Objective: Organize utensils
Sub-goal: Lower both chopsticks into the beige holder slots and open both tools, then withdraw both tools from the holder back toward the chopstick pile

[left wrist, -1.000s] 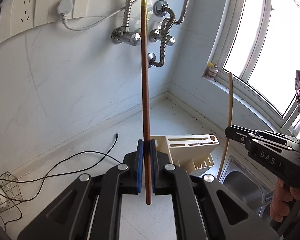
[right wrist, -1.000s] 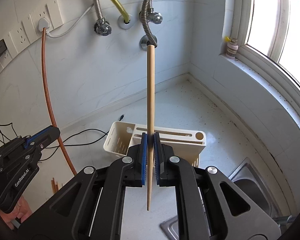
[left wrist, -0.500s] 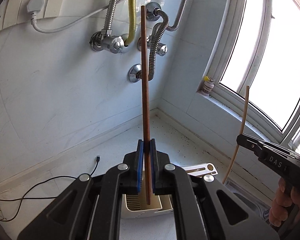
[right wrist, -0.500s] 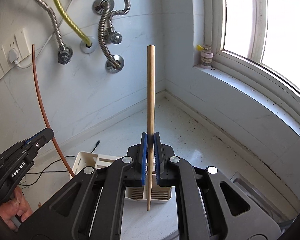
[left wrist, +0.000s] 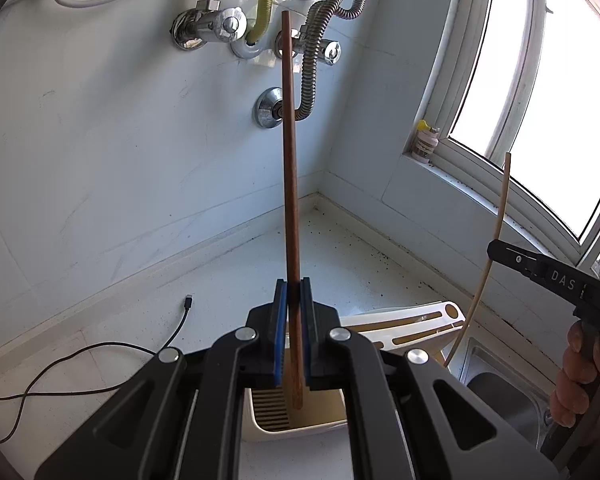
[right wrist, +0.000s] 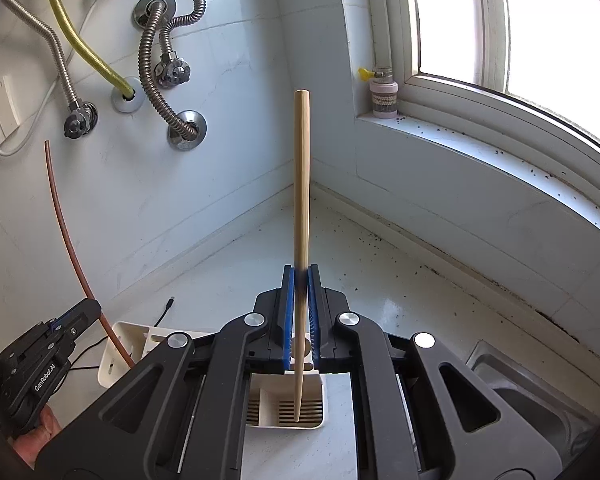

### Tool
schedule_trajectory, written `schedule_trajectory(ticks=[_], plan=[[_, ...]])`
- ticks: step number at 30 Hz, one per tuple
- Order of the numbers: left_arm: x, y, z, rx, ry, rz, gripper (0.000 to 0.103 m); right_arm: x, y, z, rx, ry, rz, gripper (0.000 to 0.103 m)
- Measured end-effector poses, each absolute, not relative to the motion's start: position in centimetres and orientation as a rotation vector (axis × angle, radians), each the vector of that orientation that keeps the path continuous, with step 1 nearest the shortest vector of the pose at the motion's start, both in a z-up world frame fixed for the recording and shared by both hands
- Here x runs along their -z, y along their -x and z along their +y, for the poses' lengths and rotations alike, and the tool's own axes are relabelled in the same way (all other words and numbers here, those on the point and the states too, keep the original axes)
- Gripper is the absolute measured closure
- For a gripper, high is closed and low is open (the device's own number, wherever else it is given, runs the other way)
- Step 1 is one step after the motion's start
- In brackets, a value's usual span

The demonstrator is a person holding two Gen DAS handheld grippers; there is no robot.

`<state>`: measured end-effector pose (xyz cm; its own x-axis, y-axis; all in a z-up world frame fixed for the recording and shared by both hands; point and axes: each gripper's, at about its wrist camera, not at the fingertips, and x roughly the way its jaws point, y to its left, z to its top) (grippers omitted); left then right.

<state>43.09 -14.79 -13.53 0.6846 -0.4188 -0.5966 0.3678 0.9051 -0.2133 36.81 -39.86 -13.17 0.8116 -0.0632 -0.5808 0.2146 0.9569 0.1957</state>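
Utensil holder [left wrist: 404,320] on the counter [left wrist: 228,276], left of the sink [left wrist: 496,396].

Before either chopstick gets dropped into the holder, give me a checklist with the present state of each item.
1. Left gripper clamped on the brown chopstick: ok.
2. Right gripper clamped on the pale chopstick: ok.
3. Brown chopstick's lower tip over the holder's open compartment: ok.
4. Pale chopstick's lower tip over the slotted compartment, right wrist view: ok.
5. Tips touching the holder's bottom: cannot tell.
6. The two chopsticks apart from each other: ok.
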Motion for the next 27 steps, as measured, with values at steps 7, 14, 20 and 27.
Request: schedule_trajectory(ticks=[7,14,20,27], plan=[[14.0,-42.7,-14.6,0.434,0.074,0.672,0.097,13.9,-36.3,-39.2,0.152,-0.222,0.588,0.097],[14.1,-42.1,-14.5,0.429,0.059,0.664,0.086,14.1,-35.6,-39.0,0.145,-0.217,0.59,0.094],[13.4,-41.5,-14.1,0.43,0.071,0.65,0.083,13.5,-34.7,-39.1,0.155,-0.213,0.56,0.065],[11.6,-40.2,-12.9,0.411,0.088,0.6,0.065,12.4,-33.6,-39.6,0.154,-0.228,0.529,0.062]])
